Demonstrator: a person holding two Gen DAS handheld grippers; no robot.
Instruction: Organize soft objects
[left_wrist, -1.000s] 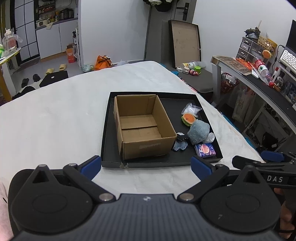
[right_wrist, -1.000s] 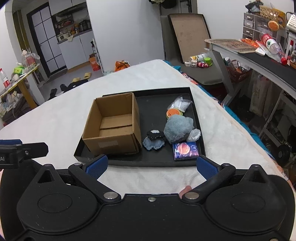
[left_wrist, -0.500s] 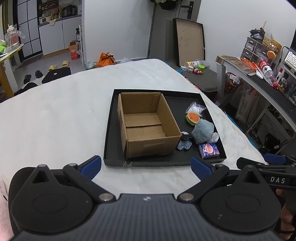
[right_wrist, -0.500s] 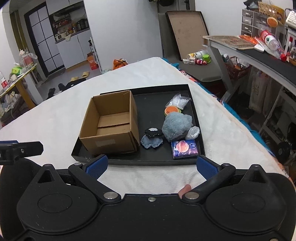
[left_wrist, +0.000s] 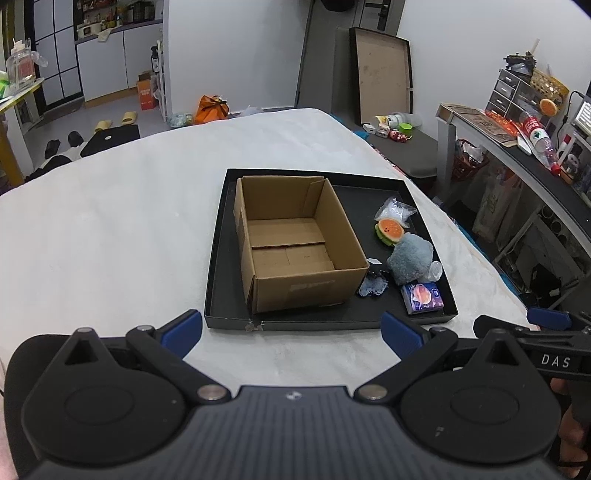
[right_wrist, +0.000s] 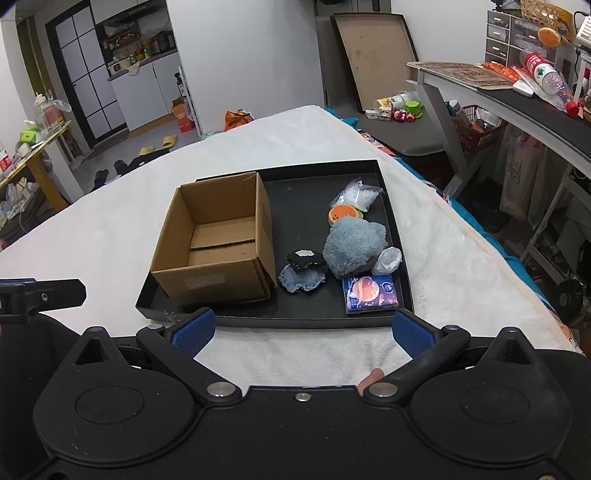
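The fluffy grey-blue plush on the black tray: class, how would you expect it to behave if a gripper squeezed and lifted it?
The fluffy grey-blue plush looks furry and rounded, so it would probably compress and feel light. It leans on the watermelon-slice toy and a clear plastic bag, so lifting it may nudge them. Its lumpy shape seems unlikely to roll.
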